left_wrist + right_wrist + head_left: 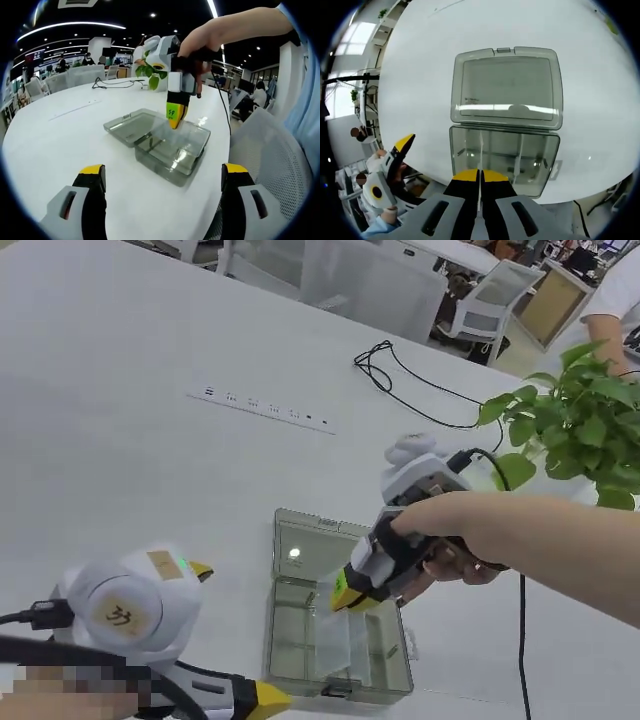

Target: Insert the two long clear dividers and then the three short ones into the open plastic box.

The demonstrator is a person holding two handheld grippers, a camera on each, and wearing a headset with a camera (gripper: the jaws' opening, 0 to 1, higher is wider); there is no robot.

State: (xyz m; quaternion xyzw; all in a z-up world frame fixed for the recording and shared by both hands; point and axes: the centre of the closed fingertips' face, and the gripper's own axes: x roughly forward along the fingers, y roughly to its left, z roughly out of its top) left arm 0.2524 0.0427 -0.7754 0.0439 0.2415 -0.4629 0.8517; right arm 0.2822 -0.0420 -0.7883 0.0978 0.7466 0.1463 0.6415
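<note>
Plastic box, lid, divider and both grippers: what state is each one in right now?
plastic box: open.
lid: swung back, lying flat.
clear divider: held upright over the open box.
right gripper: shut on the clear divider.
left gripper: open, empty.

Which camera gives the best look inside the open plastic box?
The right gripper view: it looks straight down into the box. In the head view the right claw, shut on a divider, covers part; the left gripper view sees it side-on.
</note>
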